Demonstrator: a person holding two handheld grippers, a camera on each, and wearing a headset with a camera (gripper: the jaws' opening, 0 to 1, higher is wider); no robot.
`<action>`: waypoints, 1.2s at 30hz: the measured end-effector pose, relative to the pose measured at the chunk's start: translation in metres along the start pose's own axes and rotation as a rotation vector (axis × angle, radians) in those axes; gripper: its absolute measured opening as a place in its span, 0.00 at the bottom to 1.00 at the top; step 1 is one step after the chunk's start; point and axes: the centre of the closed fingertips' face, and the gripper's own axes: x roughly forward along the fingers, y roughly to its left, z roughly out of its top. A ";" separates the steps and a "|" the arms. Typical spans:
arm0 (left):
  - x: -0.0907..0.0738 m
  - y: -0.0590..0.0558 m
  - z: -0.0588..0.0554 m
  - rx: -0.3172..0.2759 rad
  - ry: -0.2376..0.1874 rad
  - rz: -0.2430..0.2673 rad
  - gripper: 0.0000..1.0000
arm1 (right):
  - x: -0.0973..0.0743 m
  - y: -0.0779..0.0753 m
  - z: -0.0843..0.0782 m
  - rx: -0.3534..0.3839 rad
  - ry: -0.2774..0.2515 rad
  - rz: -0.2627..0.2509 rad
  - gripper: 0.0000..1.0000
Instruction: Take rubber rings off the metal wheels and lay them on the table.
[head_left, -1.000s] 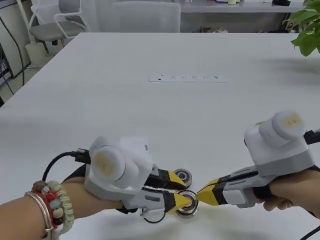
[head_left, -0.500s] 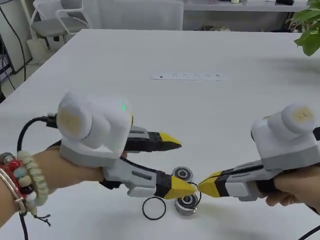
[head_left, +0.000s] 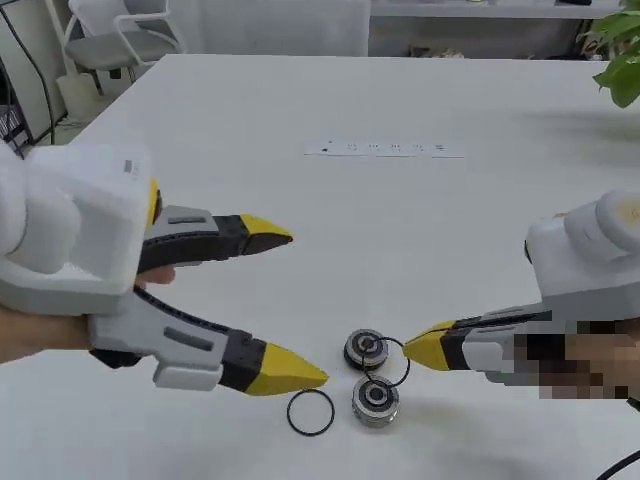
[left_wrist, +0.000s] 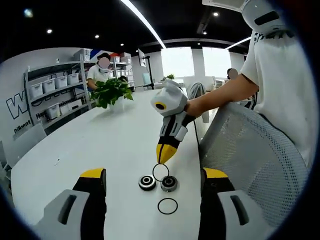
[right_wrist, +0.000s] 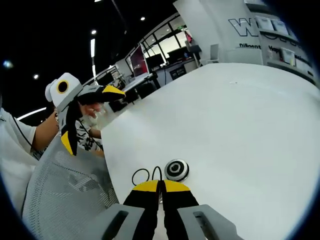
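I have the left gripper (head_left: 285, 305) at the lower left of the head view with its jaws spread wide and nothing between them, its yellow tips lifted off the white table (head_left: 420, 230). The right gripper (head_left: 415, 350) comes in from the lower right edge with its jaws pressed together, pinching a thin black rubber ring (head_left: 406, 368) at the very tip. That ring hangs as a loop just right of the two metal wheels, which sit side by side in the lower centre of the frame: the upper wheel (head_left: 366, 349) just left of the right gripper's tip, the lower wheel (head_left: 375, 397) just below it. From here I can't tell whether the pinched ring touches either wheel; the line is too thin. A second rubber ring (head_left: 311, 412) lies flat on the table just left of the lower wheel, under the left gripper's lower tip. A white power strip (head_left: 385, 150) lies well apart, at the upper centre. In the left gripper view, white bins (left_wrist: 50, 85) stand on shelves at the left edge; their contents are too small to make out.
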 end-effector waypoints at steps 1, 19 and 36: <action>-0.004 0.000 -0.002 0.000 0.005 0.010 0.79 | -0.001 0.000 0.001 0.002 -0.006 0.000 0.00; -0.043 -0.016 -0.042 -0.114 0.038 0.127 0.90 | -0.006 0.005 0.014 0.004 -0.057 0.007 0.00; -0.046 -0.030 -0.072 -0.225 0.074 0.159 0.92 | -0.006 0.023 0.033 -0.029 -0.115 0.035 0.00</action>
